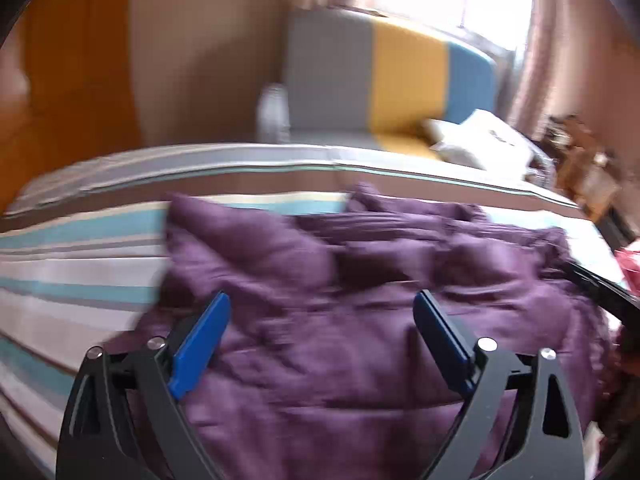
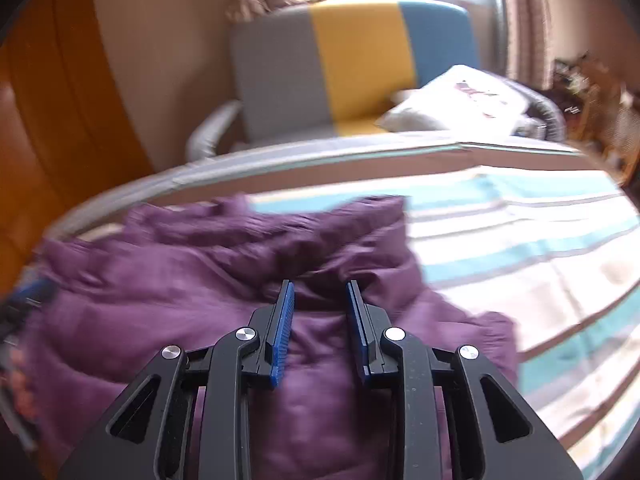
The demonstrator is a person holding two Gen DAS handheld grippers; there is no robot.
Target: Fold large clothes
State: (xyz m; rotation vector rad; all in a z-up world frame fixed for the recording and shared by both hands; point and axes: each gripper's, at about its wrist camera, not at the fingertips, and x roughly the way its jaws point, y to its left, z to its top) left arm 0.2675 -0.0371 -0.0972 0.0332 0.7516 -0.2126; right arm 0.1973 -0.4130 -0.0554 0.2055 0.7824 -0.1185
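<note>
A crumpled purple padded garment point(image 1: 340, 280) lies on a striped bed point(image 1: 72, 272). My left gripper point(image 1: 322, 300) is wide open just above the garment's near part, nothing between its blue pads. In the right wrist view the same garment point(image 2: 180, 280) fills the left and middle. My right gripper point(image 2: 320, 286) hovers over it with its blue pads partly apart and nothing held. The other gripper's black frame point(image 1: 600, 292) shows at the right edge of the left wrist view. Both views are blurred by motion.
Beyond the bed stands a grey, yellow and blue armchair point(image 1: 384, 76) with a white cushion point(image 1: 480, 140). A clear bottle point(image 1: 274, 114) stands by the chair. An orange wooden door point(image 1: 72, 80) is at left. Cluttered items point(image 1: 580, 152) sit at the right under the curtains.
</note>
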